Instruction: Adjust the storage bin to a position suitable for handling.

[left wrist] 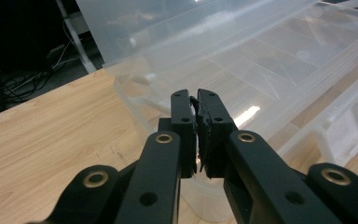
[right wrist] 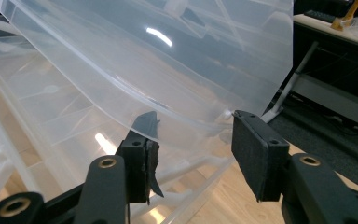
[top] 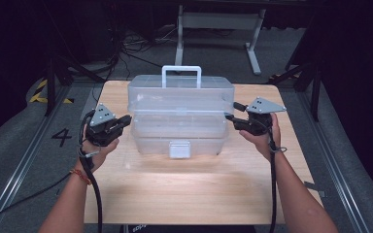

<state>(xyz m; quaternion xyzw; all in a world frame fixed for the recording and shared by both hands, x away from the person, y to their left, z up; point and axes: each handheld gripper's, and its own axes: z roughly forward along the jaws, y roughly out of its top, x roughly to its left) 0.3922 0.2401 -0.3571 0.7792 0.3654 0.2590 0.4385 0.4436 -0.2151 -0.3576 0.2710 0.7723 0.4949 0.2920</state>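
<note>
A clear plastic tiered box (top: 179, 116) with a white handle (top: 181, 75) stands on the wooden table (top: 184, 194), its upper tiers spread back. My left gripper (top: 127, 119) is at the box's left end. Its jaws (left wrist: 196, 100) are shut with nothing visible between them, and the tips sit just short of the box's rim (left wrist: 135, 100). My right gripper (top: 232, 111) is at the box's right end and stands open (right wrist: 193, 128). The lower edge of the clear lid (right wrist: 168, 60) hangs in the gap between its pads, and neither pad presses on it.
A white latch (top: 179, 149) sits on the box's front wall. The table's front half lies bare toward the person. Behind the table stands a white metal frame (top: 218, 22) on a grey floor with cables. Rails run along both sides.
</note>
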